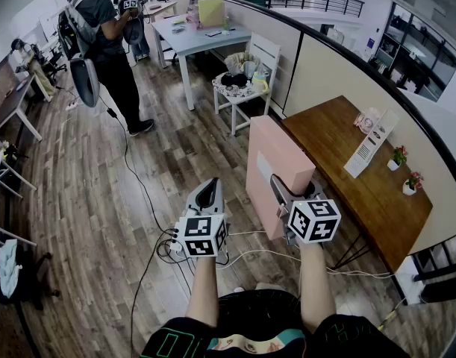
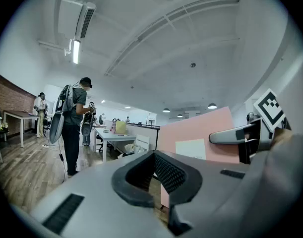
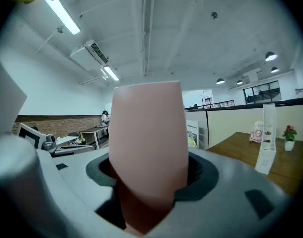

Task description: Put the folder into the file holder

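Right gripper (image 1: 281, 191): its wide-set jaws are clamped on the near lower corner of the pink folder (image 1: 276, 162), which fills the gap between the pads in the right gripper view. The folder is thick, which accounts for the broad jaw setting. It is carried upright on edge, clear of the floor, just beside the near end of the wooden table (image 1: 362, 185) and not resting on it. This attitude suits sliding it into a slot edge-first. A white label shows on its broad face in the left gripper view. Left gripper (image 1: 207, 198): the jaw tips appear drawn together with nothing between them. It is level beside the right gripper, apart from the folder, and judged to be in reserve to steady the load. A white sign stand (image 1: 369, 146) and two small potted plants (image 1: 398, 157) occupy the far side of the table. No file holder can be identified in any view, so insertion is judged not yet begun. A single-corner grip on a tall folder risks it swinging.
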Demonstrator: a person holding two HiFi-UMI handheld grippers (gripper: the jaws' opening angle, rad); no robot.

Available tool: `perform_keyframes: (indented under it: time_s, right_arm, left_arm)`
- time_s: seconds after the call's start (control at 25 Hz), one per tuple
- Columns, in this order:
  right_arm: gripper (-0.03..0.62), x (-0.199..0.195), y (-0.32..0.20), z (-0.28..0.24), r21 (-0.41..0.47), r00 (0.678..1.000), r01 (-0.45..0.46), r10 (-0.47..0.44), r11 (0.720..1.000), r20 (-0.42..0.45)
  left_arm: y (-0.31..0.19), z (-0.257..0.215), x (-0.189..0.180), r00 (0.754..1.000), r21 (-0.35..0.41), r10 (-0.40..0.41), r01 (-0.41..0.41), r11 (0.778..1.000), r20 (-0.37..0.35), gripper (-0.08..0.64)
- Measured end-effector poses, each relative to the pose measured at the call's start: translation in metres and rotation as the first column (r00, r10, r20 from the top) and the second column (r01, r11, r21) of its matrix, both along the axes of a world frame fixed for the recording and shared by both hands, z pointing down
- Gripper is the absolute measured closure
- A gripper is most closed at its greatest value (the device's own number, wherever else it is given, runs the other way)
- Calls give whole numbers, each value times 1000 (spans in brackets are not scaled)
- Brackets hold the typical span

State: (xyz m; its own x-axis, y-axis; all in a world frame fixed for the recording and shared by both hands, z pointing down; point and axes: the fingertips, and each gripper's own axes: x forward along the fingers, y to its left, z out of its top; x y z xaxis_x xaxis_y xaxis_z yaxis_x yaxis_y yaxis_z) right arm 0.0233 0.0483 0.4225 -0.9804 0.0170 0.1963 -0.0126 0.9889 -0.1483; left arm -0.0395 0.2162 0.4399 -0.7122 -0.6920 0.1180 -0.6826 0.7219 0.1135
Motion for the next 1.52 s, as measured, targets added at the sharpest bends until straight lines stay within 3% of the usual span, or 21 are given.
perform_keyframes:
  time_s: [0.24,0.6,1.16,1.52]
  right_arm:
    - [299,8,4,-8,18,999,-32,33,999,-13]
    - [299,11,26,-15,17,1000,-4,4,1000,-8]
    - [304,9,30,-19,45,999,-3,5,999,-41]
    - [304,-27,17,-16,58,999,17,-15,998,-41]
  left_arm:
    - [12,-14,7,1000,14,-5,4,1000,18,563]
    - [34,-19,12,999,37,-23,22,999,27,563]
    - [40,-11,8,1000,113,-18,21,993,-22,563]
    - [43,-7,-37,995,152,-94,99,983,-42,563]
